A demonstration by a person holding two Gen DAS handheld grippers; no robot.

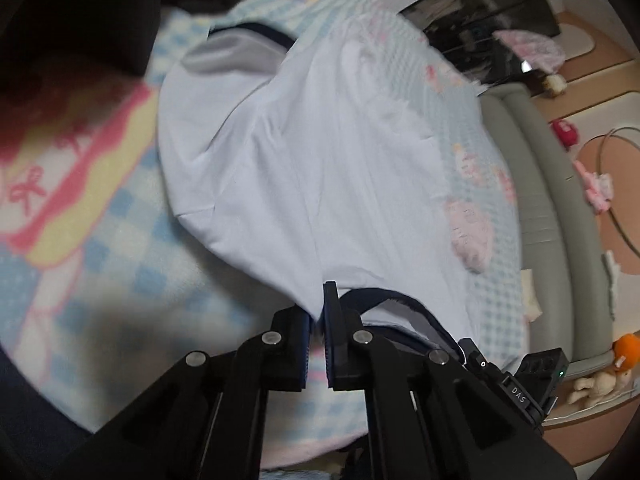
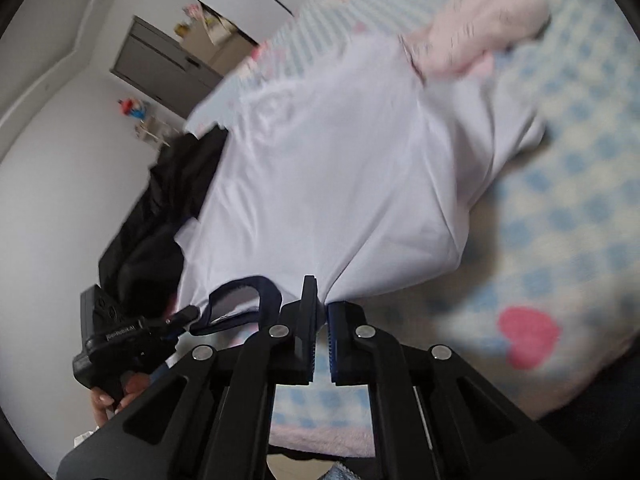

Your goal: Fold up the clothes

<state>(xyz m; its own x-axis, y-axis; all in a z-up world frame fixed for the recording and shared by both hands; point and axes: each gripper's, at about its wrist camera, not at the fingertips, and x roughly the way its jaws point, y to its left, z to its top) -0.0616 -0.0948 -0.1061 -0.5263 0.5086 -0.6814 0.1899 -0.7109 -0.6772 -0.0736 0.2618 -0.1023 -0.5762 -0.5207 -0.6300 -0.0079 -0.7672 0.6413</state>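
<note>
A: White shirt [image 1: 320, 168], navy-trimmed, fills the middle of both frames, spread over the blue checked blanket [image 1: 120, 248]. We read it as lifted at its near edge, the rest still draped on the blanket.

B: Agreed. Blanket first, then: it runs under everything, with a red heart print at lower right of the right-wrist frame. Next down in size, a dark garment [image 2: 160, 216] bunched at centre left there, touching the shirt's edge. A pink cloth [image 2: 480, 28] sits at upper right, its edge against the shirt.

A: Grips now. We have the left gripper [image 1: 316, 316] at bottom centre of its frame, jaws nearly closed, pinching shirt fabric just beside the navy collar band [image 1: 384, 300].

B: And the right gripper [image 2: 322, 308] likewise, jaws drawn close on a tuck of the same shirt, the collar band to its left. The other gripper shows at lower left of that frame, near the collar.

A: Progress, as we judge it?

B: Early. Both shoulders held, no crisp fold visible; sleeves and body remain to fold. Dark garment and pink cloth look unfolded too.
</note>
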